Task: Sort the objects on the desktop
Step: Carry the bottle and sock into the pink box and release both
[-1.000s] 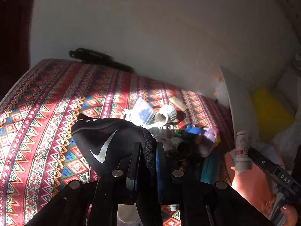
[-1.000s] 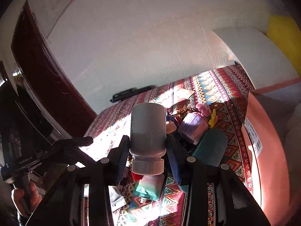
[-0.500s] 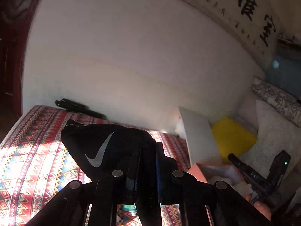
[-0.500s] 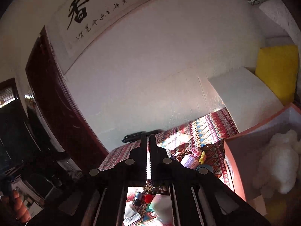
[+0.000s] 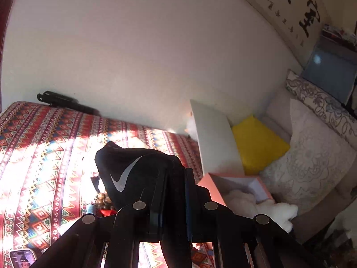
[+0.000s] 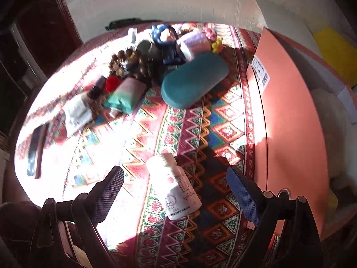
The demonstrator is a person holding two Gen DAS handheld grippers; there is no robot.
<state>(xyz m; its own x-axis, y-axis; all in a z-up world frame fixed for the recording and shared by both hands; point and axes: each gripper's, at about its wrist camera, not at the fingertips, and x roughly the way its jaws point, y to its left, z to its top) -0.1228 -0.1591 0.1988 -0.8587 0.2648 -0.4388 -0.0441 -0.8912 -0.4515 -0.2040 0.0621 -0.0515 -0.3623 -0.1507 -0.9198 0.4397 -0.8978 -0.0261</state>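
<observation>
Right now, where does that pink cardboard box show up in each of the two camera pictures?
Left wrist view: the pink box sits lower right of centre, open, with white fluff inside, just right of the left gripper, which is clamped on a black pouch.
Right wrist view: its long pink side fills the right edge, beside the open right gripper.
Shared landmark: the black object lying against the wall.

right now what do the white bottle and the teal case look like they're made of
White bottle: probably plastic, smooth and slightly glossy, with a printed label and ribbed cap. Teal case: rounded shell with a matte, even surface, likely a hard case in faux leather or plastic; cannot tell which.
</observation>
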